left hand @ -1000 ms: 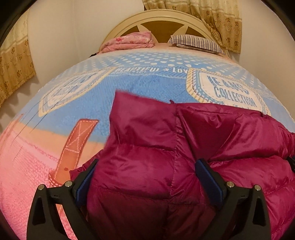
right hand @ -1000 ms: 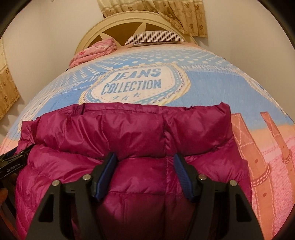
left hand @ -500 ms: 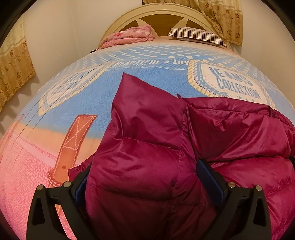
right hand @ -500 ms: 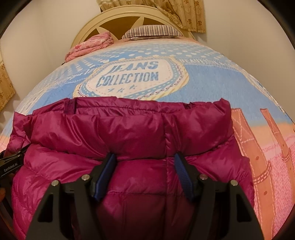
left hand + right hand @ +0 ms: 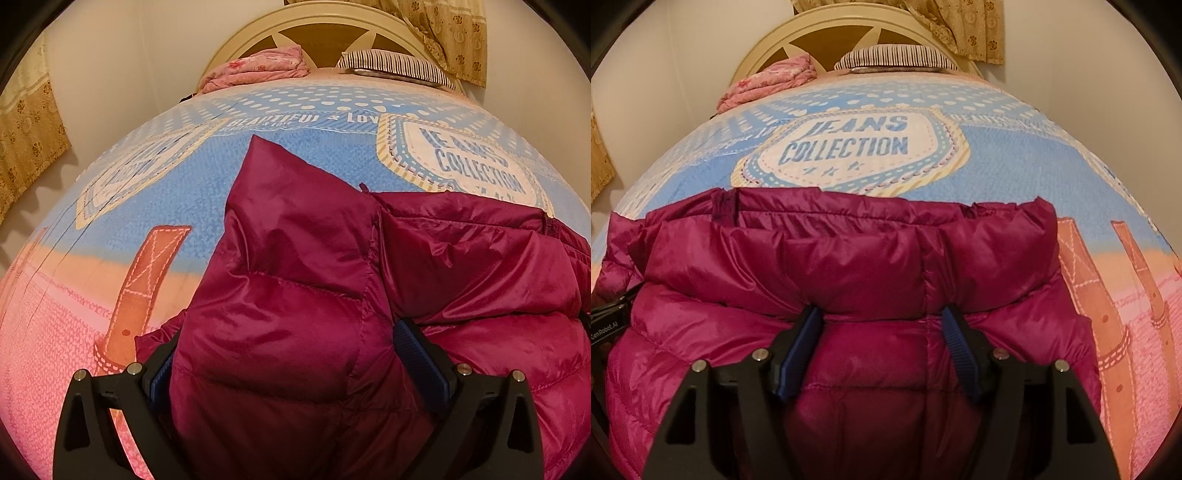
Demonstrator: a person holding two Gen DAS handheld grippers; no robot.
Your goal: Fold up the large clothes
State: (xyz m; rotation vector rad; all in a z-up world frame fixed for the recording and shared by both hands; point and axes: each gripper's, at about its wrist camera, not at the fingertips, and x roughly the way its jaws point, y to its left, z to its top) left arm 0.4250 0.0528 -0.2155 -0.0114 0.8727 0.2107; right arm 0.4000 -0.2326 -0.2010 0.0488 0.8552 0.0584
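Containers: I see none. Magenta puffer jacket (image 5: 295, 314) fills lower frame on the printed bedspread (image 5: 110, 258). My left gripper (image 5: 295, 354) clamps a thick fold; its top corner pokes higher than before. Right gripper (image 5: 879, 347) straddles jacket bulk, pads pressing, hardly changed.

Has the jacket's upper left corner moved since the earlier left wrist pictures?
Yes. The jacket corner has risen up the frame toward the "BEAUTIFUL" lettering on the bedspread.
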